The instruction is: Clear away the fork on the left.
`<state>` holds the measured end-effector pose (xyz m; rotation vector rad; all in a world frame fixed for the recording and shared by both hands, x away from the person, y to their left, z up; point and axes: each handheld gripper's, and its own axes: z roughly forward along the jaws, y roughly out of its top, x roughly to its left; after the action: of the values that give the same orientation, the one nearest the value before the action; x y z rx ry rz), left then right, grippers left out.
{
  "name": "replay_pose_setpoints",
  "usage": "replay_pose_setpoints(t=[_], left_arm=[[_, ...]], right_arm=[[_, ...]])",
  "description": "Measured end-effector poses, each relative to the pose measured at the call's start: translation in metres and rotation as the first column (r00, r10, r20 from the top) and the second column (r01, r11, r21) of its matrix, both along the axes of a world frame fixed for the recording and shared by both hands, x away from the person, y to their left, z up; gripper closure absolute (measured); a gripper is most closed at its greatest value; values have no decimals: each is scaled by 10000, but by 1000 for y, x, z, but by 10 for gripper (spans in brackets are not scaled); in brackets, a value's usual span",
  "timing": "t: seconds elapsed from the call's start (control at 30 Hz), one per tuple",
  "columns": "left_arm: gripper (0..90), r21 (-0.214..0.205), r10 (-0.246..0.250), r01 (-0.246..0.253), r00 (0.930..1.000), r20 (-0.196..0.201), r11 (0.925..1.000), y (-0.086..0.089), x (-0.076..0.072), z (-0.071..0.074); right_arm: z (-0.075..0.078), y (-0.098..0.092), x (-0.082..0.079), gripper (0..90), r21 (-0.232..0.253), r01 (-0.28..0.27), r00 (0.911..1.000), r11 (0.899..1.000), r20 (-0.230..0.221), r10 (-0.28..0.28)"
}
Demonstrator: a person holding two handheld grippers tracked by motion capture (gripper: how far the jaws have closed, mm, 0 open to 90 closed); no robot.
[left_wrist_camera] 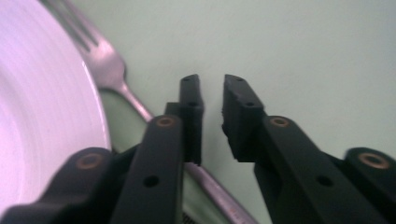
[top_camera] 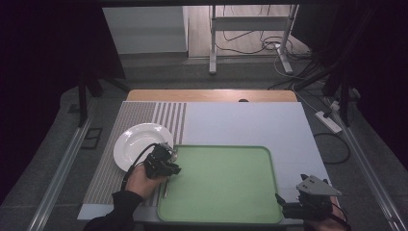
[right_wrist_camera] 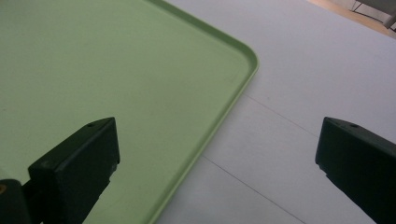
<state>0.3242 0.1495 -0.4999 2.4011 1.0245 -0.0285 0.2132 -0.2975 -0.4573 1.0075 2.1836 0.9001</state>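
A lab: dark curtains, floor cables and a metal stand.

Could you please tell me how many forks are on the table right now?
1: a silver metal fork lies between the round white plate and the green plastic tray's left rim, beside the left gripper. Part of its handle is hidden.

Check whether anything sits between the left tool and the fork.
Nothing visible does. The left tool hangs just above the fork, its jaws slightly apart with nothing between them. The handle runs beneath the jaws, beside the plate, at the tray's left edge.
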Motion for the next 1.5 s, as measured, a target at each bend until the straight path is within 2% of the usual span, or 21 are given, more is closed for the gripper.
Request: replay_pose_setpoints(t=[0.03, 0.1, 0.17, 0.23, 0.3, 0.37, 0.57, 0.7, 0.8, 0.83, 0.9, 1.03, 1.17, 1.5], left_arm=[[747, -54, -56, 56, 10000, 15, 10000, 0, -1, 1], [719, -30, -352, 353, 9989, 299, 9994, -2, -4, 4], [686, -200, -440, 448, 9983, 375, 9988, -3, -6, 5], [629, -240, -514, 527, 9973, 515, 9983, -4, -7, 7], [555, -366, -515, 549, 9948, 881, 9978, -3, -10, 11], [488, -499, -395, 448, 9940, 1021, 9977, 0, -11, 12], [201, -1033, 113, 8, 9931, 1164, 9947, 10, -11, 13], [114, -1292, 345, -196, 9929, 1138, 9914, 16, -11, 13], [96, -1398, 407, -269, 9944, 971, 9898, 19, -10, 14], [93, -1437, 324, -213, 9966, 752, 9894, 21, -11, 13], [60, -1375, 296, -196, 9970, 712, 9903, 23, -12, 12], [0, -1492, 260, -142, 9967, 772, 9887, 27, -13, 13], [0, -1396, 434, -291, 9940, 1007, 9898, 33, -16, 13], [0, -1486, 807, -628, 9898, 1177, 9869, 48, -29, 13]], right_arm=[[0, 0, 0, 0, 0, 0, 10000, 10000, 0, 0], [0, 0, 0, 0, -4, 0, 10000, 10000, 6, 0], [0, 0, 0, 0, -7, 14, 10000, 10000, 21, -14], [0, 0, 0, 0, -8, 13, 10000, 10000, 23, -13], [0, 0, 0, 0, -6, -2, 10000, 10000, -4, 2], [0, 0, 0, 0, -3, 11, 10000, 10000, 5, -11], [0, 0, 0, 0, 8, 6, 10000, 10000, 2, -6], [0, 0, 0, 0, 7, 24, 10000, 10000, -1, -24], [0, 0, 0, 0, 7, 19, 10000, 10000, -25, -19], [0, 0, 0, 0, 16, 30, 10000, 10000, -9, -30], [0, 0, 0, 0, 32, 36, 10000, 10000, 1, -36], [0, 0, 0, 0, 33, 23, 10000, 10000, -6, -23], [0, 0, 0, 0, 58, 33, 10000, 10000, -7, -33], [0, 0, 0, 0, 71, 46, 10000, 10000, -21, -46]])
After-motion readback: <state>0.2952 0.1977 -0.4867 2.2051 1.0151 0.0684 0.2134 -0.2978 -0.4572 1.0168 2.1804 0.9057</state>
